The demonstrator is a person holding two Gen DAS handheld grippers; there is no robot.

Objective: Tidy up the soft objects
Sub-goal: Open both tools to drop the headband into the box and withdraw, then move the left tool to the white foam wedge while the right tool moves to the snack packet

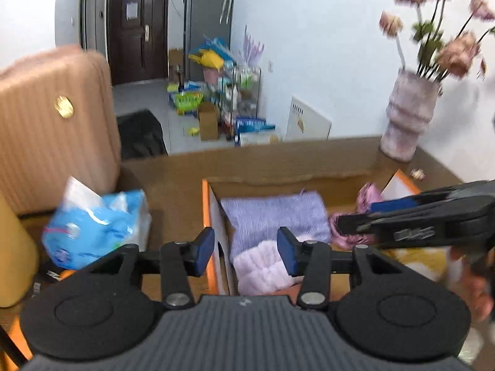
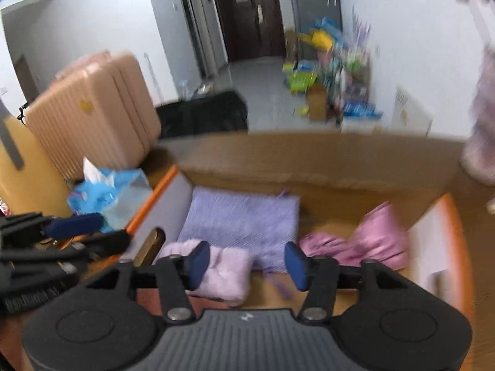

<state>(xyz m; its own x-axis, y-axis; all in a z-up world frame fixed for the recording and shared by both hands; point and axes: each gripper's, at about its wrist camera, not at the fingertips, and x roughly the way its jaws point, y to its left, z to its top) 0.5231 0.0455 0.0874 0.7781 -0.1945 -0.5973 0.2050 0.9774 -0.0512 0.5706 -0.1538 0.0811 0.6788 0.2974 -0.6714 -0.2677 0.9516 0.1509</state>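
Both tools hang over the open cardboard box [image 2: 324, 167], which sits on the desk [image 1: 173, 167] with its orange-edged flaps [image 1: 206, 216] folded out. The left gripper [image 1: 246, 249] has its jaws spread with nothing between the pads; the right gripper [image 2: 247, 262] is likewise spread and empty.

The soft things lie inside the box: a lavender towel [image 2: 241, 216] flat against the far side, a pale fluffy cloth [image 2: 225, 270] at the near left, a crumpled pink cloth [image 2: 365, 244] toward the right, and in the left view a yellow patterned cloth [image 1: 417, 261] at the near right.

Risks, as judged:
- The two tools are close together; the right one crosses the left view just beside the pink cloth. A reach by both into the same corner could knock them together.
- The left gripper sits astride the box's left wall. Dropping straight down would likely catch a finger on that wall or flap and shove the box.
- A vase of flowers [image 1: 405, 114] stands at the far right corner, just beside the box; a wide swing there could tip it.
- A blue tissue pack [image 1: 99, 225] and a tan suitcase [image 1: 52, 123] crowd the left side.

Open room is mainly straight above the box and in its bare middle floor.
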